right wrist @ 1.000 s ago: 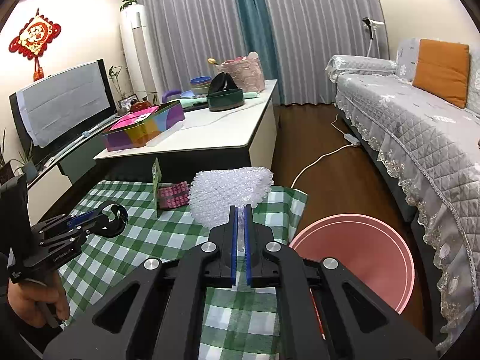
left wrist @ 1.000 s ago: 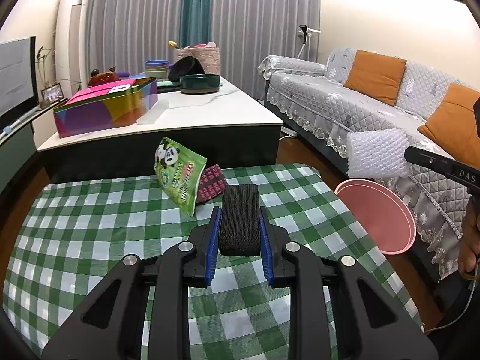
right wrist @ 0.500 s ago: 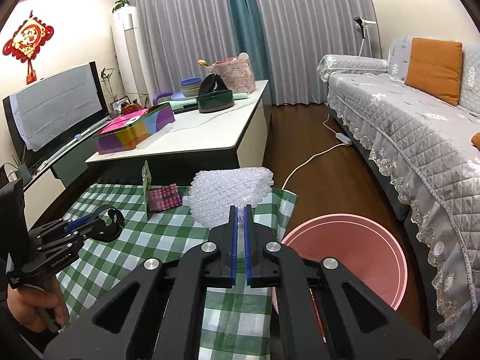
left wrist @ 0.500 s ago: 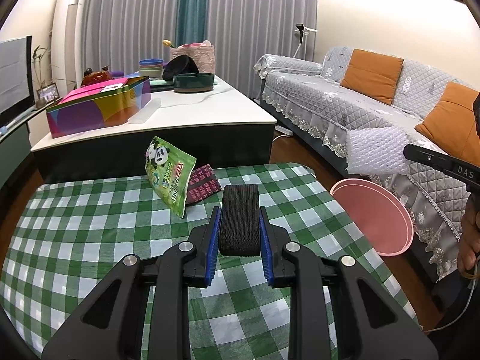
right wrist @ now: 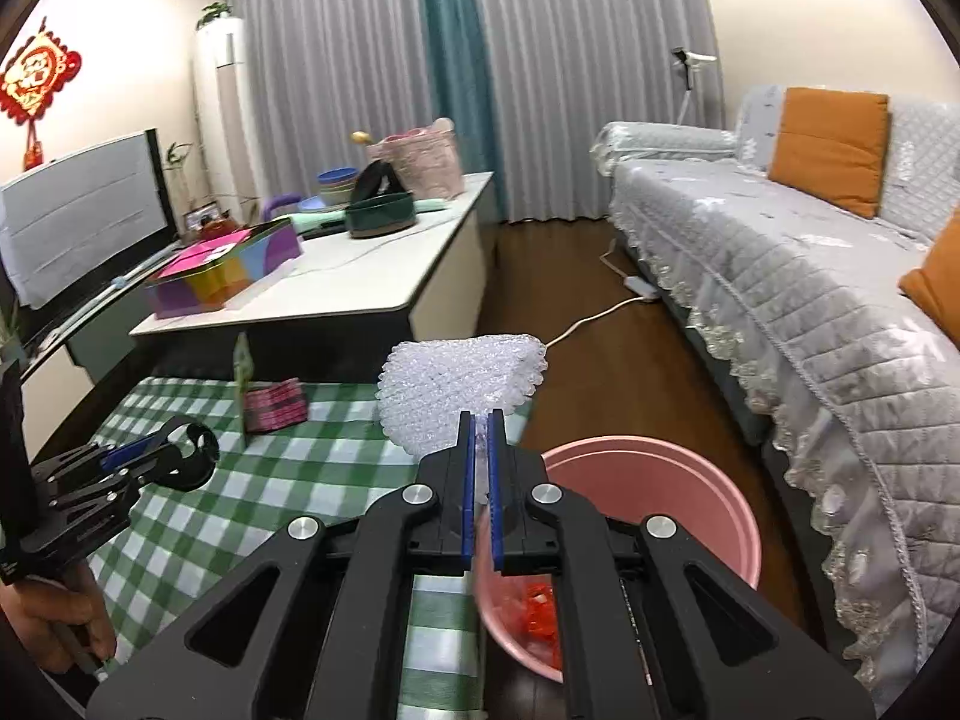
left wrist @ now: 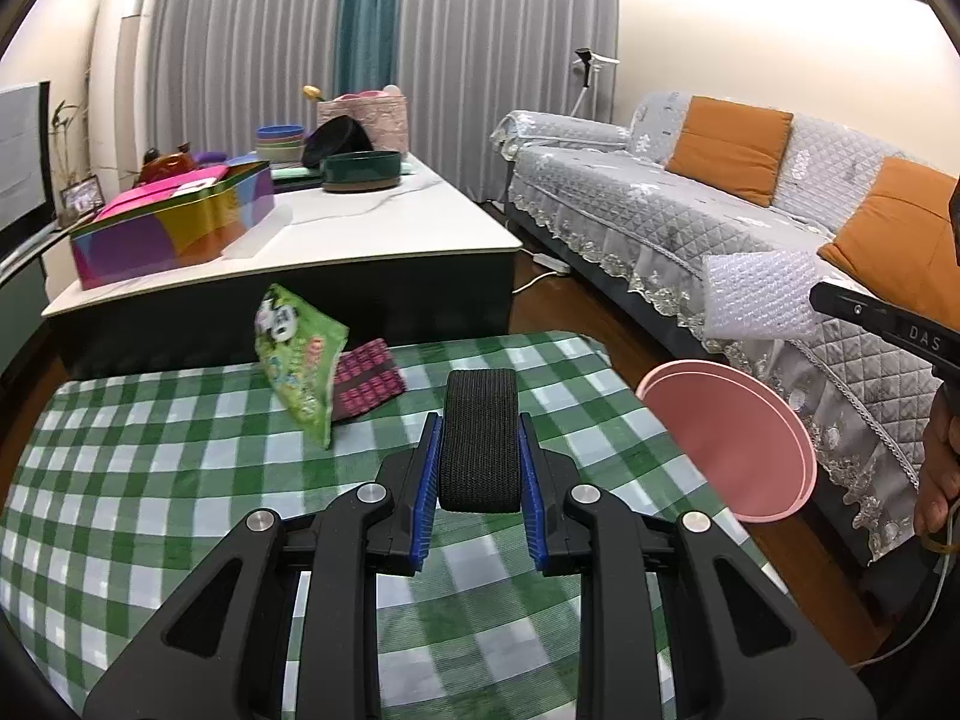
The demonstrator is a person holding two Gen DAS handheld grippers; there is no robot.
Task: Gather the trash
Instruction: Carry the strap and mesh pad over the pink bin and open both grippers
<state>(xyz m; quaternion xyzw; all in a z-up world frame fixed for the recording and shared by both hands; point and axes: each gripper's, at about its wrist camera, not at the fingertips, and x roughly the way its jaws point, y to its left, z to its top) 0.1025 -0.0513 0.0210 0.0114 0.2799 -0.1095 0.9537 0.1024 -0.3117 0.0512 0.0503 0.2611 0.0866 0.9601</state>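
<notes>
In the left wrist view, the left gripper point(left wrist: 480, 456) is seen clamped on a black band roll point(left wrist: 479, 438), which is pinched between the blue pads point(left wrist: 425, 480) and held above the green checked tablecloth point(left wrist: 150, 480); a green panda snack bag point(left wrist: 298, 360) is propped against a pink patterned packet point(left wrist: 367, 378) near the far edge of the cloth, well apart from the gripper; the pink bin point(left wrist: 729, 438) is shown only as a rim and inner wall beside the table, its contents hidden from this side; the right gripper point(left wrist: 882, 324) enters from the right edge, side-on, with a sheet of bubble wrap point(left wrist: 759, 294) carried above the bin, and part of the holding hand point(left wrist: 939, 468) is visible below it.

In the right wrist view, the right gripper point(right wrist: 478, 480) is shown nearly closed, its blue pads point(right wrist: 468, 480) gripping the lower edge of the bubble wrap point(right wrist: 459, 390), which fans out upward; the pink bin point(right wrist: 678, 480) sits below and to the right of the fingers, and red scraps point(right wrist: 540, 618) are revealed inside it, which the other view does not show; the left gripper point(right wrist: 180, 462) is seen at the left, level over the cloth, with the black band roll point(right wrist: 195, 456) in its tips and the left hand point(right wrist: 54, 624) wrapped round the handle; the snack bag point(right wrist: 242, 378) is seen edge-on here, beside the pink packet point(right wrist: 275, 408).
</notes>
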